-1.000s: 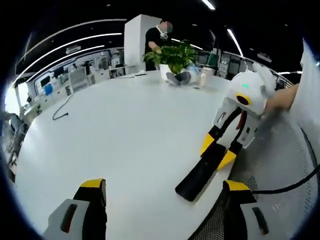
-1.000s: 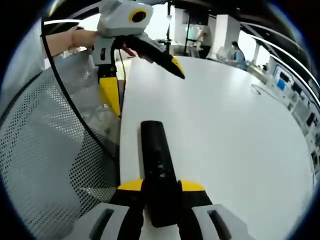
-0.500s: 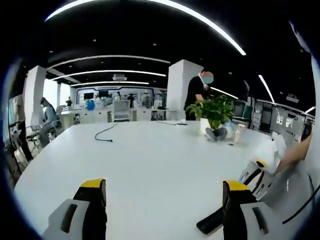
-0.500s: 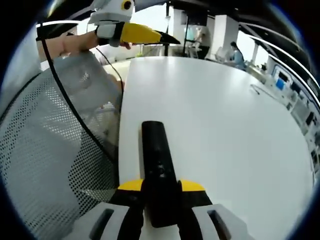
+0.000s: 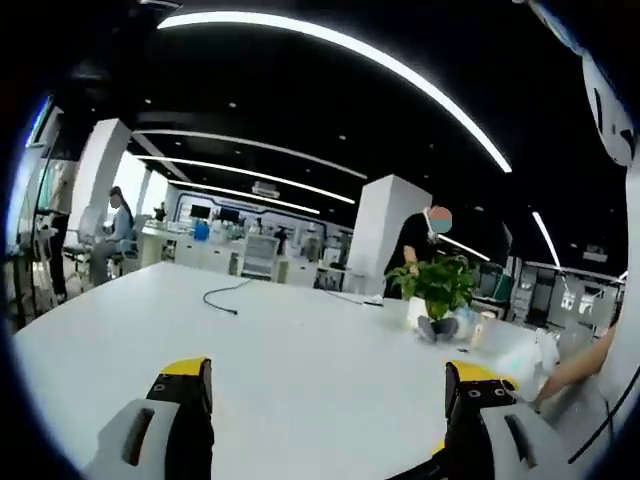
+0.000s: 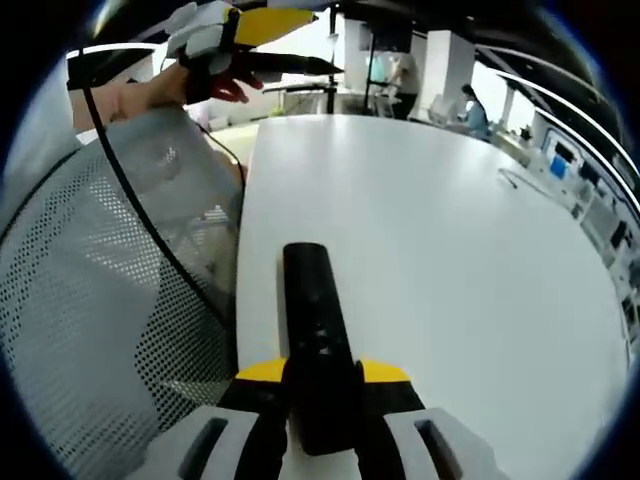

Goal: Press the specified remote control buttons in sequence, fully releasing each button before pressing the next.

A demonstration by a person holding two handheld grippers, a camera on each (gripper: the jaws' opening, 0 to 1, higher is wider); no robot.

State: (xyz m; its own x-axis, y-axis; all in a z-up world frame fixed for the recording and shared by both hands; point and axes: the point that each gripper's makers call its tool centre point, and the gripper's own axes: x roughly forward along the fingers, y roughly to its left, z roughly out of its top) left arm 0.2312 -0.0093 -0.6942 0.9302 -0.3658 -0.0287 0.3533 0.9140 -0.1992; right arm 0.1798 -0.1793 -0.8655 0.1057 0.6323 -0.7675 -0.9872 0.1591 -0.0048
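Since a second ago the left gripper (image 5: 325, 400) has swung up off the white table (image 5: 300, 350) and now looks level across the room toward a potted plant (image 5: 437, 290) and a black cable (image 5: 225, 297), jaws wide apart with nothing between them; from the right gripper view it sits raised at upper left (image 6: 325, 68). The right gripper (image 6: 322, 375) has not moved, jaws clamped on the near end of the remote control (image 6: 315, 340). That remote is black, slim, lying flat near the table's edge beside a mesh chair (image 6: 110, 300), its far end pointing away and its buttons too dark to make out.
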